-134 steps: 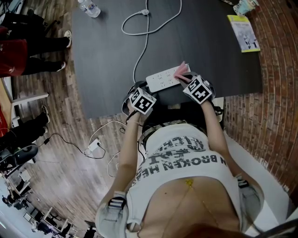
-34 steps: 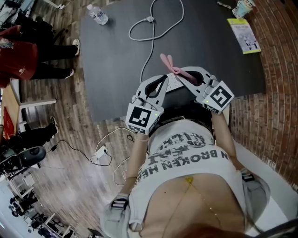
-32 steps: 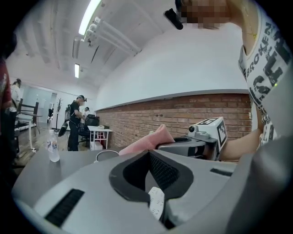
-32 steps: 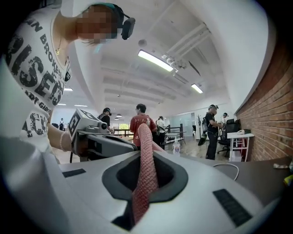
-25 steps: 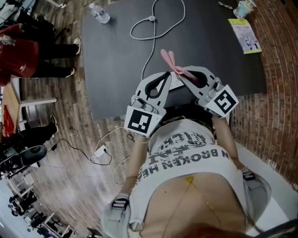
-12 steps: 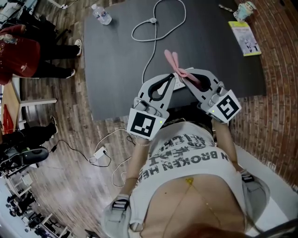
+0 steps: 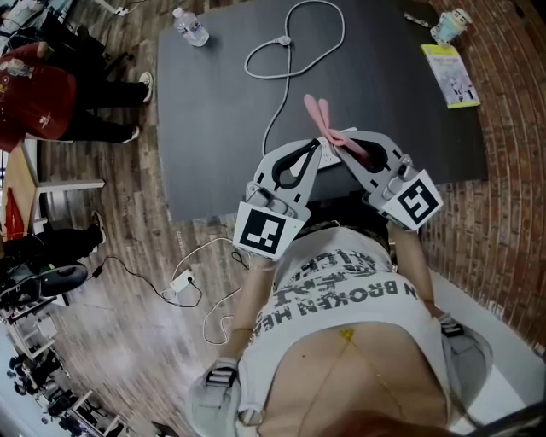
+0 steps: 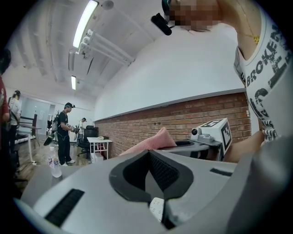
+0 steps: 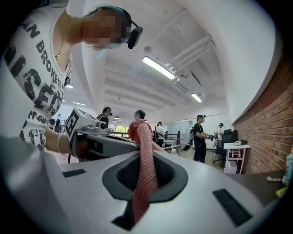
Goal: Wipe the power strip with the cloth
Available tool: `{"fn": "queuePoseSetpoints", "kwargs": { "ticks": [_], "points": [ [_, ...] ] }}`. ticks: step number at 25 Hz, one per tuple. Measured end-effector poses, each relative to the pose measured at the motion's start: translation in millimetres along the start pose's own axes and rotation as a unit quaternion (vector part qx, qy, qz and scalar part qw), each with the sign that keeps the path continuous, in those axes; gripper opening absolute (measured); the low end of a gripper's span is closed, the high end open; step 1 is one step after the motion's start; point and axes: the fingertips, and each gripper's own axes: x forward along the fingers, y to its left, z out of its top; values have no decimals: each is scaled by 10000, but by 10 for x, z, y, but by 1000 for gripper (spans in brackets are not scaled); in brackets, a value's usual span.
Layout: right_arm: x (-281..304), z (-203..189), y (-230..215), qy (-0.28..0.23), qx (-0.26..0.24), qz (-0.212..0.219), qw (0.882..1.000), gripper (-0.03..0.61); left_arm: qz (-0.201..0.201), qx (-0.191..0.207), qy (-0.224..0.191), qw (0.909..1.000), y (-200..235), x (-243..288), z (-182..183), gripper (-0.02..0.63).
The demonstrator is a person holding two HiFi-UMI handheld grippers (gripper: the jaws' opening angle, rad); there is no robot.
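Both grippers are raised toward the head camera, above the near edge of the black table (image 7: pixel 213 111). My right gripper (image 7: pixel 344 142) is shut on the pink cloth (image 7: pixel 322 119), whose two loose ends stick out past the tips. In the right gripper view the cloth (image 9: pixel 146 173) runs straight between the closed jaws. My left gripper (image 7: pixel 317 148) is shut with nothing held. Only a small white part of the power strip (image 7: pixel 328 157) shows between the grippers, and a sliver of the power strip (image 8: pixel 157 209) shows under the left jaws. Its white cable (image 7: pixel 286 43) loops across the table.
A water bottle (image 7: pixel 189 26) stands at the table's far left corner. A yellow-edged booklet (image 7: pixel 450 72) and a small cup (image 7: pixel 448 24) are at the far right. People (image 7: pixel 43 94) stand on the wooden floor to the left. A charger (image 7: pixel 182 282) lies on the floor.
Both grippers have risen from the table beside the power strip toward the camera, the right one carrying the cloth. Over the last second they have barely moved.
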Motion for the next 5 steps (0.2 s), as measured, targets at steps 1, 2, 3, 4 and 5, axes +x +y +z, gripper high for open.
{"fn": "queuePoseSetpoints", "kwargs": {
  "ticks": [1, 2, 3, 4, 5],
  "points": [
    [7, 1, 5, 4, -2, 1, 10000, 17, 1, 2, 4, 10000, 6, -4, 1, 8],
    [17, 3, 11, 9, -5, 5, 10000, 17, 1, 5, 10, 10000, 13, -9, 1, 8],
    [28, 2, 16, 20, -7, 8, 10000, 17, 1, 9, 16, 10000, 22, -14, 1, 8],
    [39, 0, 19, 34, -9, 10, 10000, 17, 1, 12, 21, 10000, 32, -18, 0, 8],
    [50, -3, 23, 49, -10, 12, 10000, 17, 1, 13, 26, 10000, 42, -23, -1, 8]
  ]
}}
